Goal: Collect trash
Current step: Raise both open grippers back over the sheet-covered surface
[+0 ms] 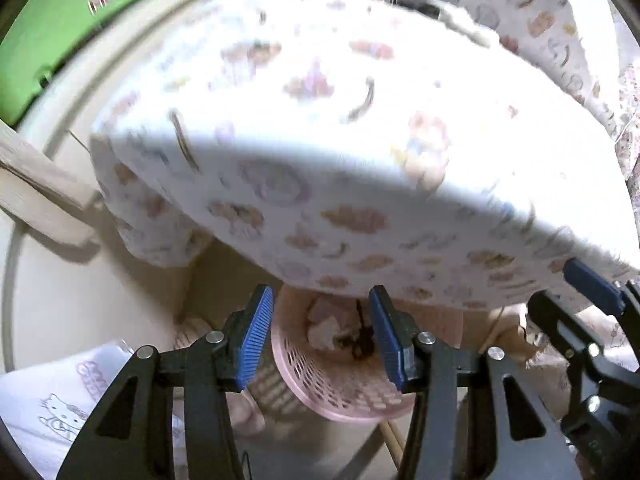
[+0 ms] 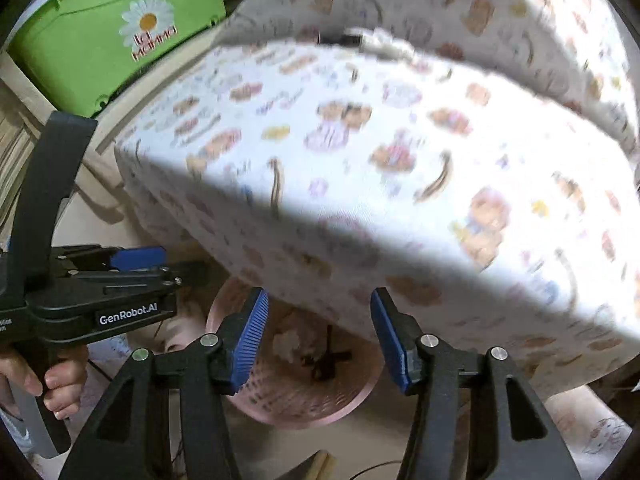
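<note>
Left wrist view: the left gripper [image 1: 322,334] points steeply down over a pink basket [image 1: 340,392] standing on the floor below the edge of a mattress [image 1: 320,120]. Its blue pads [image 1: 256,336] are spread apart with nothing between them. The right gripper [image 1: 592,312] shows at the right edge of this view.

In the right wrist view, the right gripper [image 2: 320,338] is likewise spread and empty above the same basket [image 2: 296,396]; a hand [image 2: 60,384] holds the left gripper [image 2: 136,264] at the left.

Trash location: inside the basket lie a crumpled white wad [image 1: 324,332], probably tissue or paper, and a dark thin item [image 1: 362,340] too blurred to identify.

Handling, as judged:
- Wad: very light, soft, compressible. It should crush under the pads without damage. Grip across its widest bulge; a moderate squeeze should suffice.
- Dark item: appears thin and stiff. Pinch across its narrow section.
- Basket: light perforated plastic, slightly flexible, likely to tip or slide if pushed. Grip the rim wall, one pad inside and one outside.
</note>
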The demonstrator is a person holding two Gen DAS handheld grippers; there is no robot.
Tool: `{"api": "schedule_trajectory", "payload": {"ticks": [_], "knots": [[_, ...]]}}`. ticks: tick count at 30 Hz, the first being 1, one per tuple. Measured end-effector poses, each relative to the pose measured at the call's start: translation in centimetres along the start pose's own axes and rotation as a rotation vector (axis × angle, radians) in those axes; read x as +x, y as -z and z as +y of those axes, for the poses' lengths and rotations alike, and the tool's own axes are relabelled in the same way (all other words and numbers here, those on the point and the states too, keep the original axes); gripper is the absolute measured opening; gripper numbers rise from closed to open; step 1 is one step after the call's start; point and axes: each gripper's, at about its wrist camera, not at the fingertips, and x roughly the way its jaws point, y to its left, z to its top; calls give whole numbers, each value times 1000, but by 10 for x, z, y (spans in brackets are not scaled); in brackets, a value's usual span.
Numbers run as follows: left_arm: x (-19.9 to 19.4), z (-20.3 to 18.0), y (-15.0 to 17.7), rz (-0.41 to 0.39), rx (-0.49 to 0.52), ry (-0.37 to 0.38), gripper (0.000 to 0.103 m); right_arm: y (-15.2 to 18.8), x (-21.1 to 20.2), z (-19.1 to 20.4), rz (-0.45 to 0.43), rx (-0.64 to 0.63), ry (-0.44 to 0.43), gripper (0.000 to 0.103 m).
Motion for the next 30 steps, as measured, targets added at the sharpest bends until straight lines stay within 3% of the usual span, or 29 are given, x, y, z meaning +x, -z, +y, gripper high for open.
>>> {"api": "schedule_trajectory", "payload": {"ticks": [6,8,11,19,22,30], "knots": [[-36,-6,-4,-229,46,-103,60,-11,-28,-2,-114,16,11,56],[-45,-8,-7,-275,47,-92,62,-12,-32,-4,-128,20,17,56],[-56,-13,-16,-303,64,-50,66,-18,-42,-7,-150,20,39,56],[-80,-12,-52,-358,86,-60,86,-46,-73,-16,-271,21,79,61],[-87,-15,-67,-374,125,-54,87,-59,-79,-29,-294,47,89,61],[-93,-6,-115,-469,112,-47,93,-86,-67,-61,-263,68,73,65]]}}
